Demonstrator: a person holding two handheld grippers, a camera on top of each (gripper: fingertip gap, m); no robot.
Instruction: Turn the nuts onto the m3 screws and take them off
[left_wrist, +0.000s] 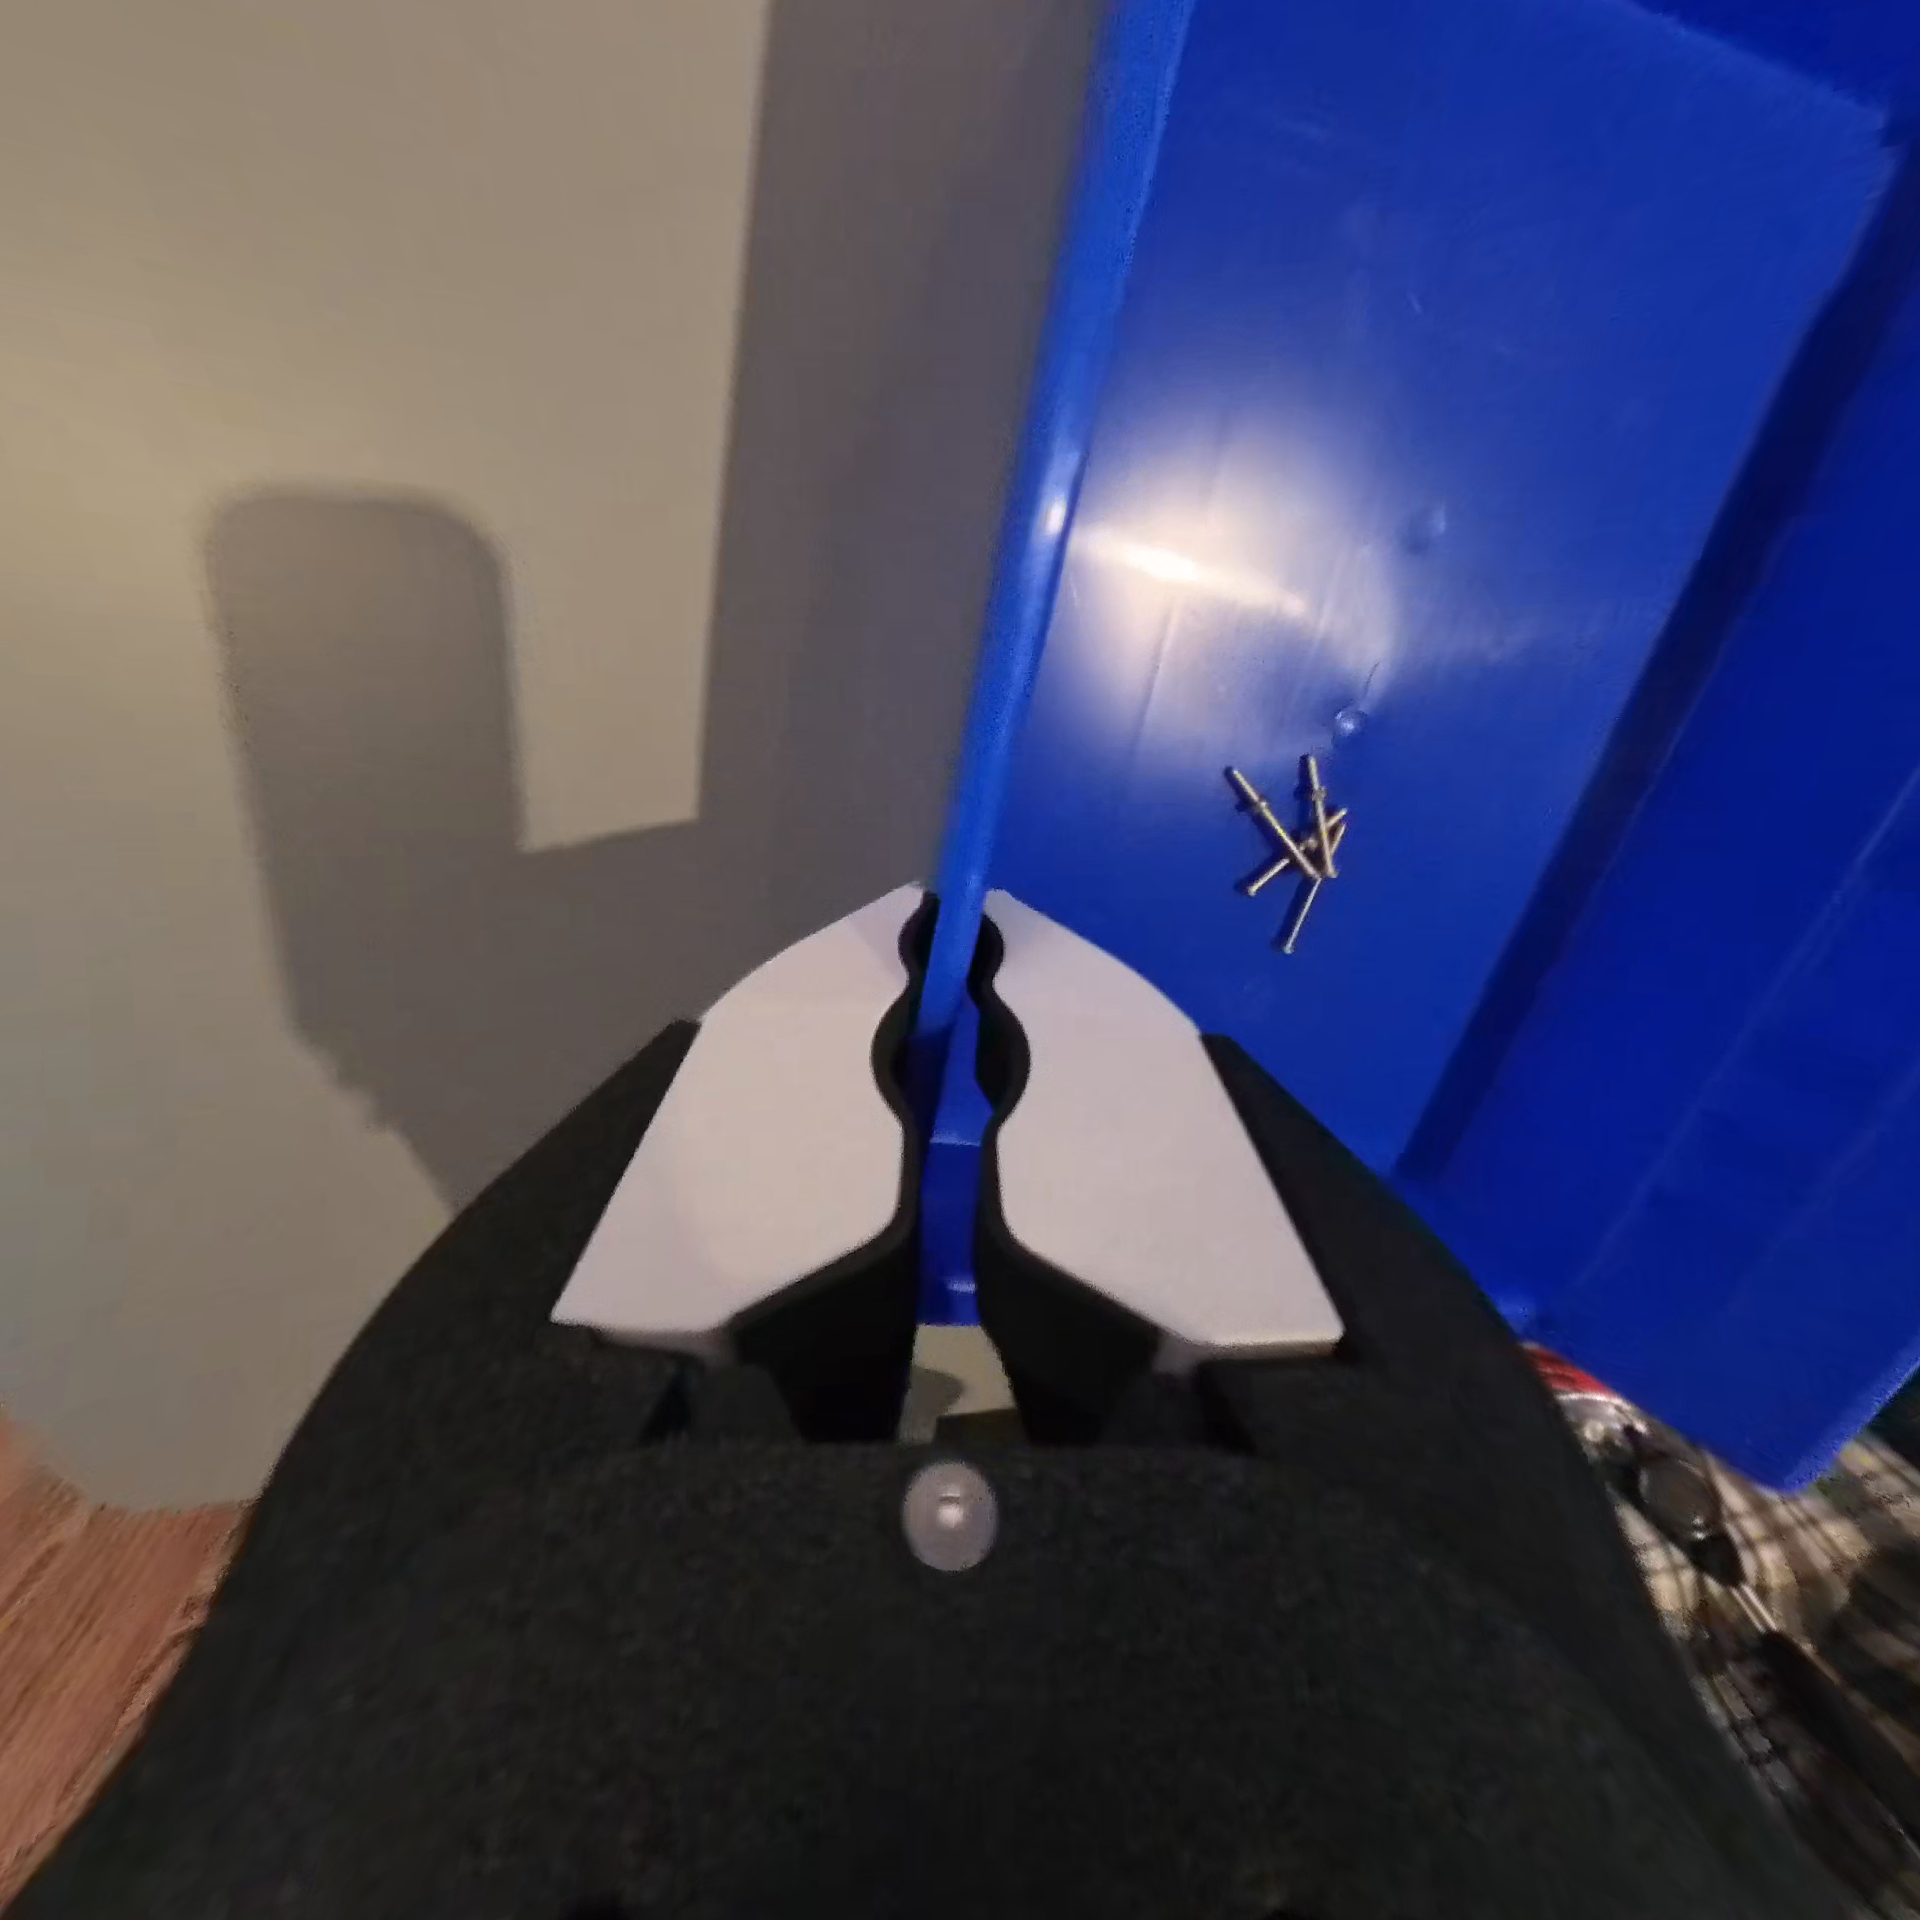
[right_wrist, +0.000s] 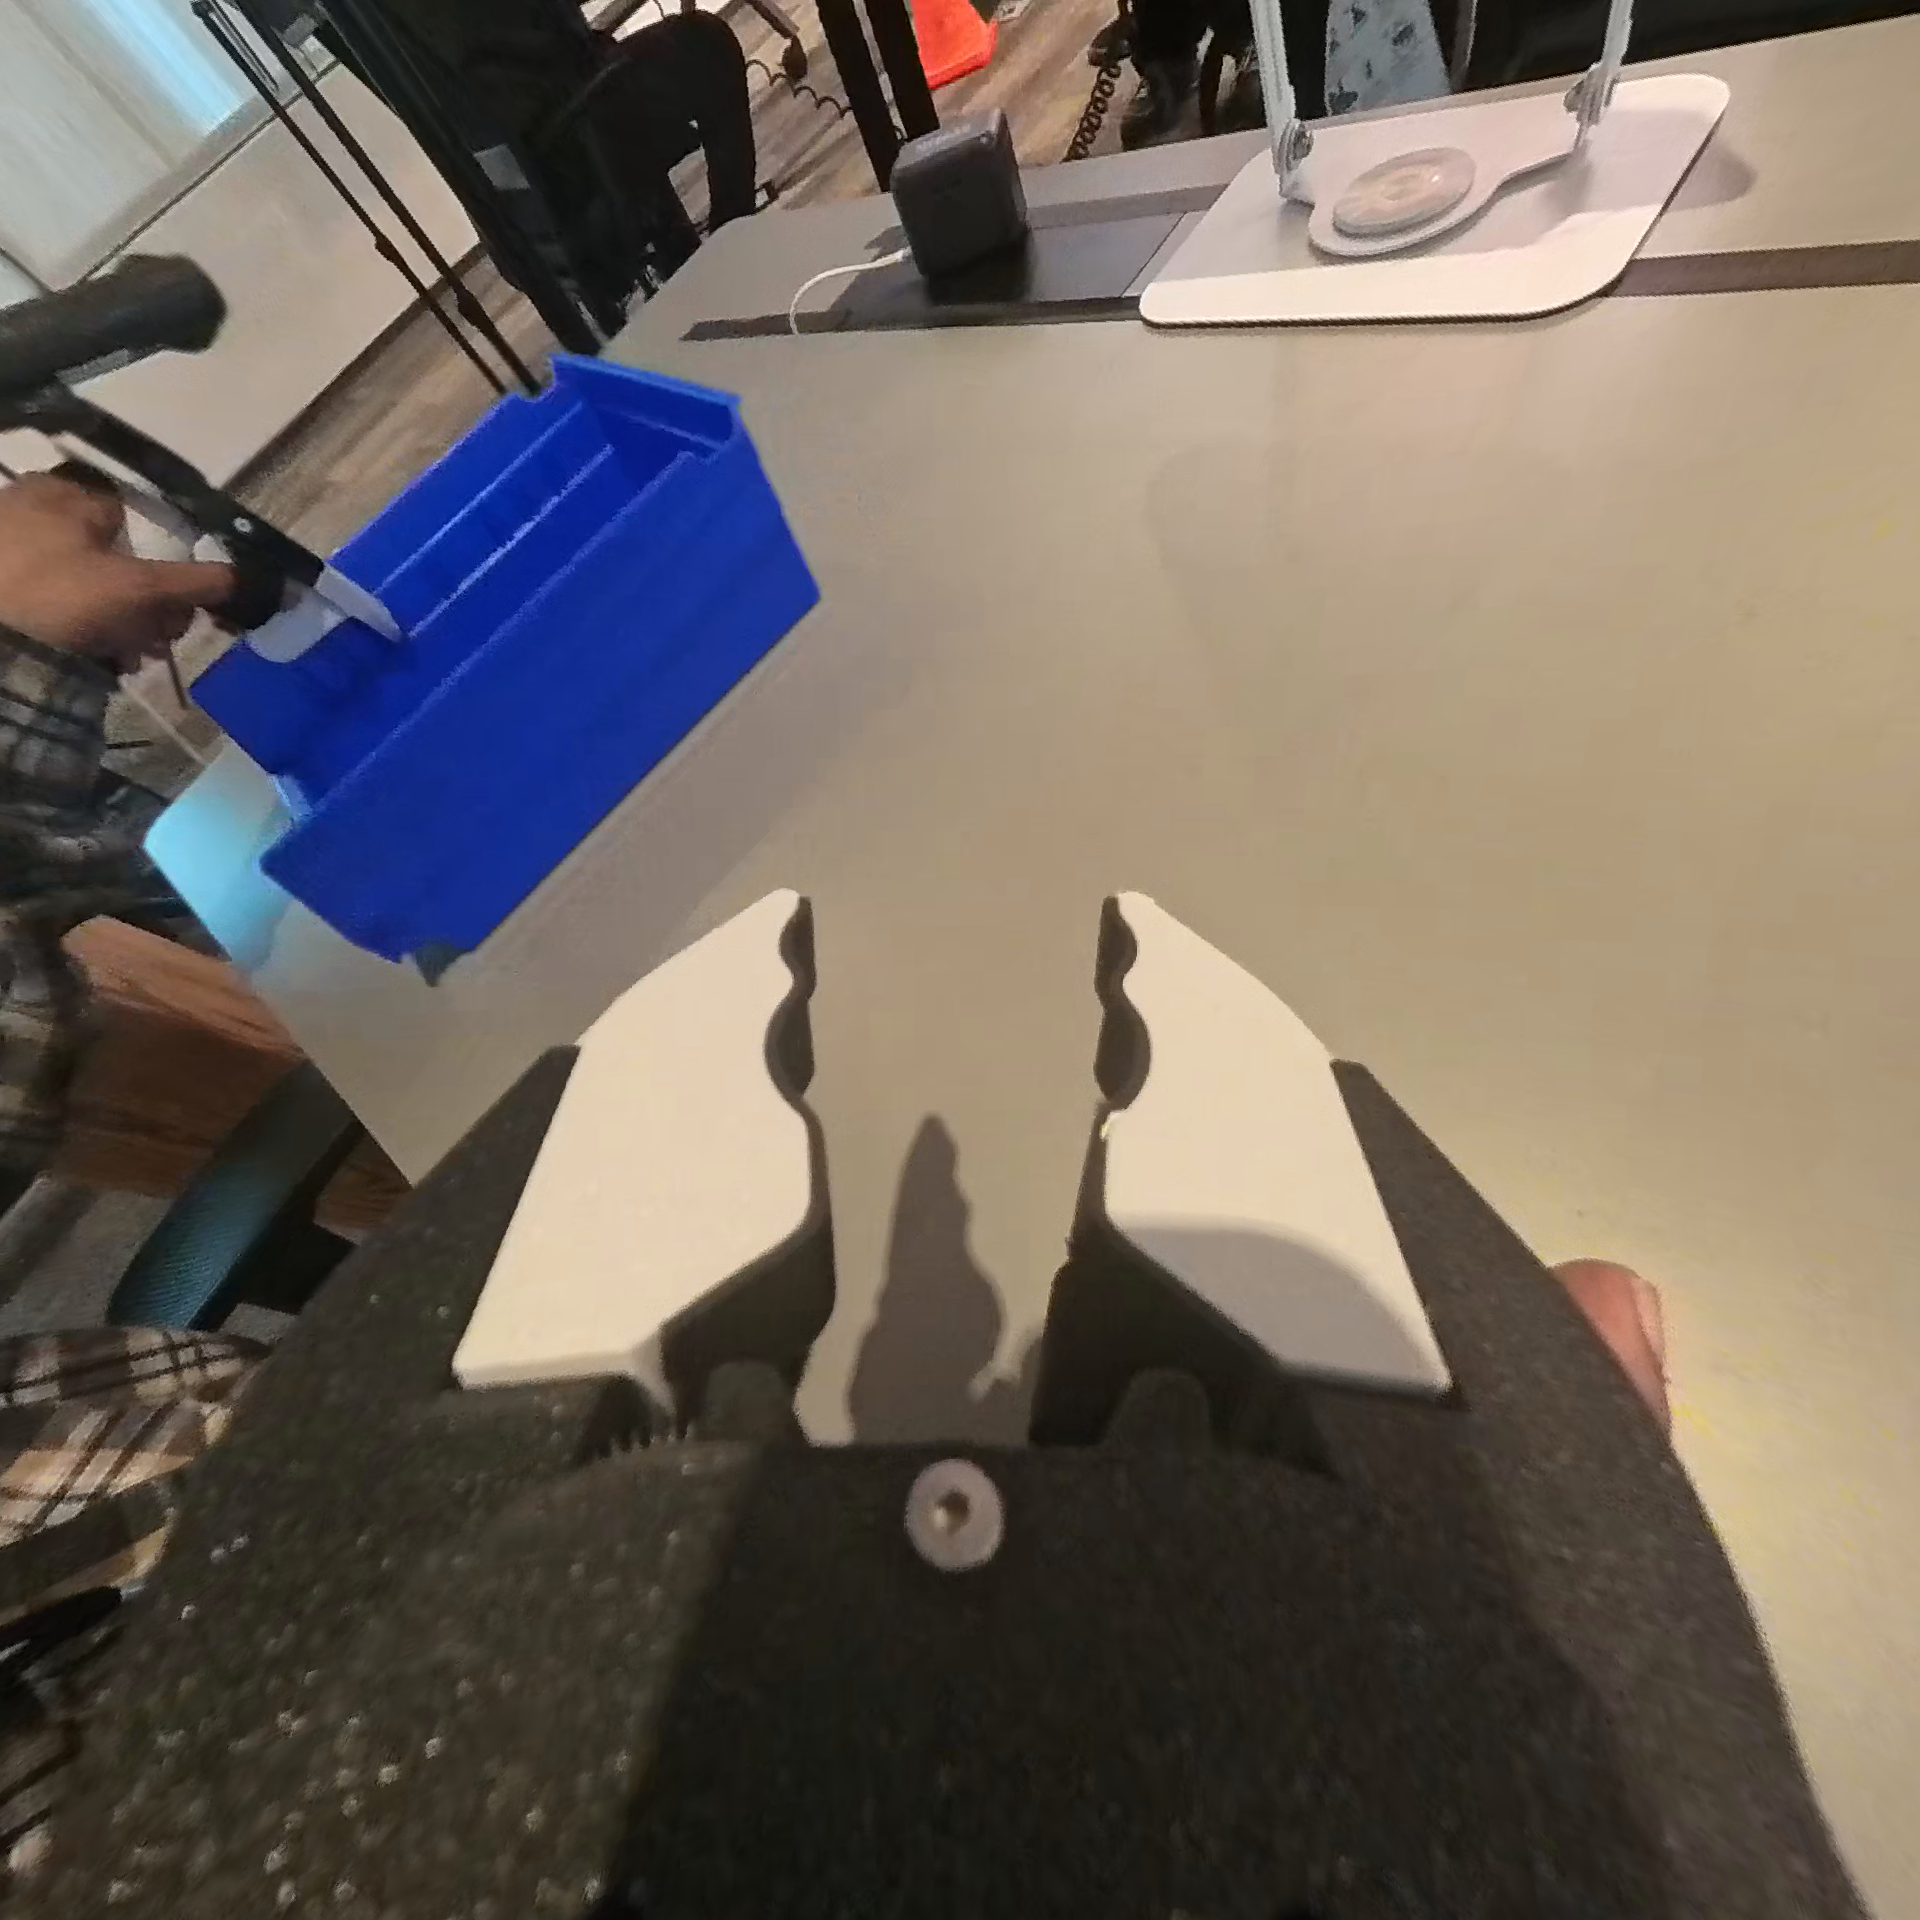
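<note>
My left gripper (left_wrist: 948, 987) is clamped narrow on the side wall of the blue bin (left_wrist: 1455, 520), prob to drag or steady it near the table (right_wrist: 1351, 727) edge. The screws (left_wrist: 1294, 847) lie in a small heap on the bin floor, just right of and ahead of that claw; no nuts visible. My right gripper (right_wrist: 951, 997) hangs wide and empty over bare tabletop, bin well off to its left, likely waiting to reach in.
</note>
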